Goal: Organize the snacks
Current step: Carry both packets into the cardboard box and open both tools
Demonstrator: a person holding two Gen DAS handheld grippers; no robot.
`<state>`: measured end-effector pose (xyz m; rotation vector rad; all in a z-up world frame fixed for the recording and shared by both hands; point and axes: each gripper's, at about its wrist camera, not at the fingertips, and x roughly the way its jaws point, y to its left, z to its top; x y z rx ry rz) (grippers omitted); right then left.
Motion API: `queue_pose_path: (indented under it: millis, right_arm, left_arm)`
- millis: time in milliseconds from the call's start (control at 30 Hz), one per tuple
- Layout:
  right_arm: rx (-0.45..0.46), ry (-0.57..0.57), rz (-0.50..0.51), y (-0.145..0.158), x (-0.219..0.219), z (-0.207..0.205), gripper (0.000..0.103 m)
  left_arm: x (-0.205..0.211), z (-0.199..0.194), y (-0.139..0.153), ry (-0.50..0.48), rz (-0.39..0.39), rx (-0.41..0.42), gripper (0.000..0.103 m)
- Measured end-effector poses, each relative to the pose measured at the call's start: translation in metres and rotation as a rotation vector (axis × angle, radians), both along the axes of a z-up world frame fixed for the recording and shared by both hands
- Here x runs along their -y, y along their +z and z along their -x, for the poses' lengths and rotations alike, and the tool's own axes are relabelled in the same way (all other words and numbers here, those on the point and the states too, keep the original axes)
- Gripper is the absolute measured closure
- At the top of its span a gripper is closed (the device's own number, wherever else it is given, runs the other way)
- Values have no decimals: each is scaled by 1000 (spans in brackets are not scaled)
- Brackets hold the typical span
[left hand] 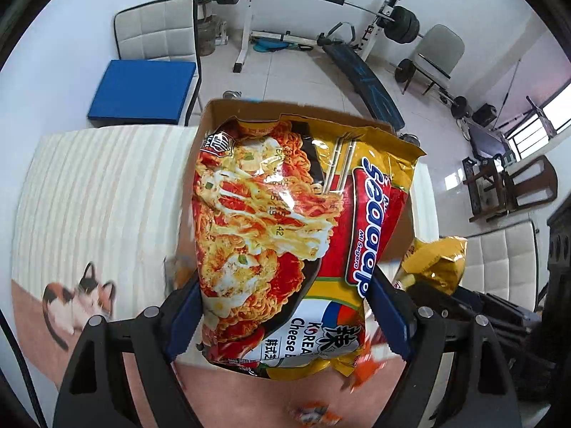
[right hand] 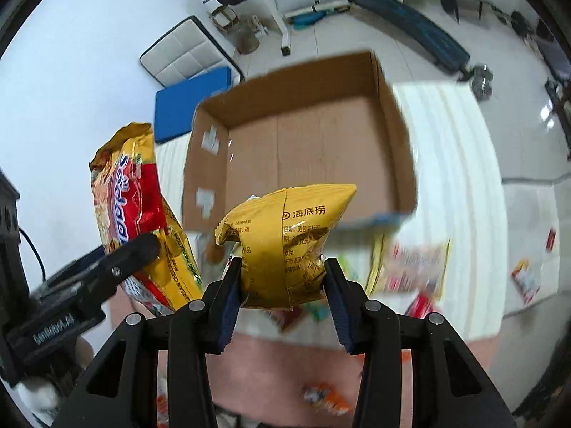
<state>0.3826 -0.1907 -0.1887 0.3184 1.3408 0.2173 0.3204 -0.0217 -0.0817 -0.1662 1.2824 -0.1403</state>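
Observation:
My left gripper [left hand: 283, 321] is shut on a large Sedaap noodle packet [left hand: 282, 235], yellow and red, held up in front of an open cardboard box [left hand: 210, 121]. My right gripper [right hand: 282, 292] is shut on a small yellow snack pouch [right hand: 282, 242] with Chinese print, held above the table in front of the same box [right hand: 303, 149], whose brown inside is bare. In the right wrist view the noodle packet [right hand: 135, 207] and the left gripper's finger [right hand: 139, 249] show at the left. In the left wrist view the yellow pouch [left hand: 435, 264] shows at the right.
The box stands on a white striped mat [right hand: 453, 164] on a table with a pink cat-print cloth [left hand: 82, 299]. Several loose snack packets [right hand: 410, 267] lie on the mat at the right. Chairs [left hand: 157, 32] and a barbell rack [left hand: 249, 18] stand beyond.

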Motion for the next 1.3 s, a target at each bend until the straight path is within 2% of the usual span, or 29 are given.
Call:
queue_pose_path:
  millis: [100,200,433,633,800,967,1067,1133,1267,1300]
  right_arm:
    - [7,21,30,-10,3,-38,56]
    - [-38,54,40,-33,6,-80,56]
    - [-125,132,112,-86,7,-155,56]
    - [-168,162,159,-121,6,-196,55]
    - [-189,183,169,-133,-6,-201,55]
    - [-231,181,147,-148,-5,-208,54]
    - [-246,185,154,-154,-5,-212,46]
    - [-250,184,154,-154,-3,-211,34]
    - [-250,172,153,-147,3,-203,24]
    - [-250,169,157,-145,5,-202,19]
  left_arm:
    - [-8,-42,-32,5,7,-48,19]
    - [-1,-80,-57,5,4,-100,19]
    - [20,-139,-118,-9,-28,-234,19]
    - [35,-158,-157,-13,-43,-309,19]
    - [38,-164,-179,-12,-38,-356,18]
    - [39,-166,-189,-26,-47,-402,18]
    - [36,-167,-190,-18,-43,-407,18]
    - [31,-166,-189,-16,-51,-403,16]
    - [38,-175,-182,0,-31,-380,10]
    - [37,-175,-180,2,-29,-373,10]
